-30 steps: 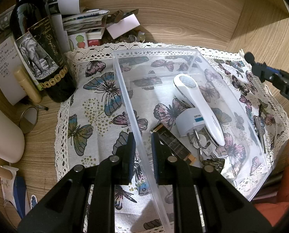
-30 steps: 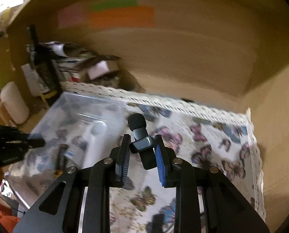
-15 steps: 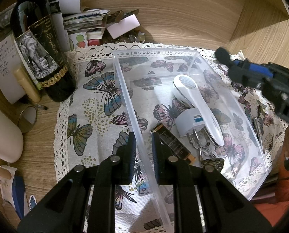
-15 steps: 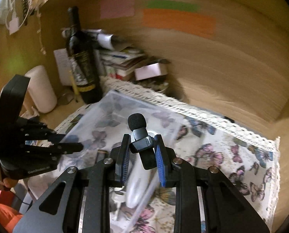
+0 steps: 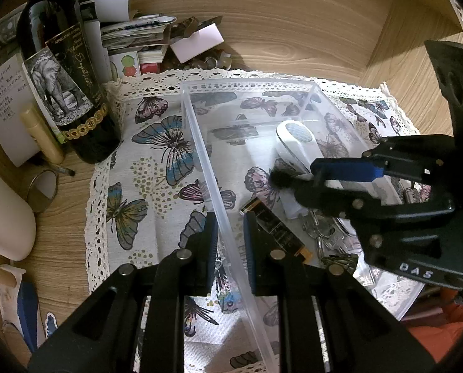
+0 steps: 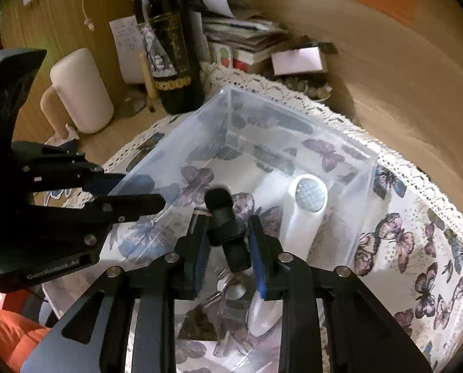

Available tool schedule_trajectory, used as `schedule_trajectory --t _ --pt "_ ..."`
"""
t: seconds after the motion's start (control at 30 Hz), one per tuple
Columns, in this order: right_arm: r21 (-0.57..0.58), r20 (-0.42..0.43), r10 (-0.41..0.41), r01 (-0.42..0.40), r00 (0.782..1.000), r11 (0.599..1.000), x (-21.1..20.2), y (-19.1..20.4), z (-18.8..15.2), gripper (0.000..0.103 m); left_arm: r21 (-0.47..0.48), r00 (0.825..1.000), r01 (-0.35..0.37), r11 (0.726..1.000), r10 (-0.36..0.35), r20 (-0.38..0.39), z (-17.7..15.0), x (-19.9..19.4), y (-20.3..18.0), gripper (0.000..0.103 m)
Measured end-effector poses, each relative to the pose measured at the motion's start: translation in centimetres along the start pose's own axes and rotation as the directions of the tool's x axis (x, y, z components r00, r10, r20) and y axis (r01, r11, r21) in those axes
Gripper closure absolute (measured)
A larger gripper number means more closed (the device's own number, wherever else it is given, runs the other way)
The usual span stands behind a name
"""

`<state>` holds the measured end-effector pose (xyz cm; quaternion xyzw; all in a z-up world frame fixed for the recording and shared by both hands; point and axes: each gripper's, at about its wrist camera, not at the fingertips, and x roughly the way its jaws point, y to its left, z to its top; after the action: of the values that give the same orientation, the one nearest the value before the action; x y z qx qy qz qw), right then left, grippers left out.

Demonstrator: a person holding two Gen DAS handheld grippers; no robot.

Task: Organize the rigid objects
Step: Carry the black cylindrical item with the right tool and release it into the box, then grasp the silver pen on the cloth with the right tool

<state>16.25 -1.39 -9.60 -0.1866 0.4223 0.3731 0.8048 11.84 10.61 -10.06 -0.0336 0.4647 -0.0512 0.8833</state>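
Right tool [image 6: 226, 242] grips the microphone [image 6: 223, 217] over the bin [image 5: 250, 84]; left tool [image 5: 230, 242] clamps its wall.

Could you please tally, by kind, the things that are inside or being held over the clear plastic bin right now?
White handheld device: 1
White plug adapter: 1
Dark flat bar with gold ends: 1
Key bunch: 1
Black clip-on microphone, held over the bin by the right gripper: 1
Total: 5

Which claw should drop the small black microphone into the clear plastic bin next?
Right claw: it grips the small black microphone above the clear plastic bin. Left claw straddles the bin's wall.
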Motion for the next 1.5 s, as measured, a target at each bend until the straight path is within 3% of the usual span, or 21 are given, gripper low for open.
schedule_trajectory --t 0.1,0.27,0.5,0.7,0.87,1.03,1.37,1.5 --pt "0.015 0.022 -0.008 0.008 1.000 1.000 -0.6 -0.1 -0.2 0.052 -0.001 1.000 -0.001 1.000 0.001 0.000 0.0 0.0 0.0 0.087" --pt "0.051 0.069 -0.041 0.038 0.997 0.998 -2.1 -1.0 -0.3 0.049 -0.001 1.000 0.000 1.000 0.000 0.000 0.0 0.0 0.1 0.087" --pt "0.155 0.153 -0.192 0.169 0.969 0.973 -6.1 -3.6 -2.2 0.029 0.000 1.000 0.000 1.000 0.000 0.000 0.0 0.0 0.1 0.087" --pt "0.301 0.156 -0.368 0.311 0.917 0.902 -9.8 -7.4 -5.3 0.019 0.004 1.000 -0.001 1.000 0.001 0.002 0.0 0.0 0.0 0.087" --pt "0.395 0.080 -0.467 0.402 0.880 0.826 -11.0 -10.2 -8.2 0.018 0.003 1.000 -0.001 1.000 0.001 0.002 0.0 0.0 0.0 0.087" --pt "0.465 0.003 -0.518 0.458 0.855 0.758 -11.2 -12.2 -11.5 0.018 0.005 1.000 -0.001 1.000 0.001 0.001 0.1 0.1 -0.1 0.087" --pt "0.571 -0.063 -0.417 0.376 0.907 0.730 -9.6 -12.2 -16.8 0.022 0.009 1.000 0.000 1.000 0.000 0.001 0.0 0.1 -0.2 0.087" --pt "0.569 -0.103 -0.358 0.350 0.928 0.744 -7.9 -11.5 -17.8 0.049 0.011 1.000 0.000 1.000 0.000 0.001 0.0 0.1 -0.3 0.087"
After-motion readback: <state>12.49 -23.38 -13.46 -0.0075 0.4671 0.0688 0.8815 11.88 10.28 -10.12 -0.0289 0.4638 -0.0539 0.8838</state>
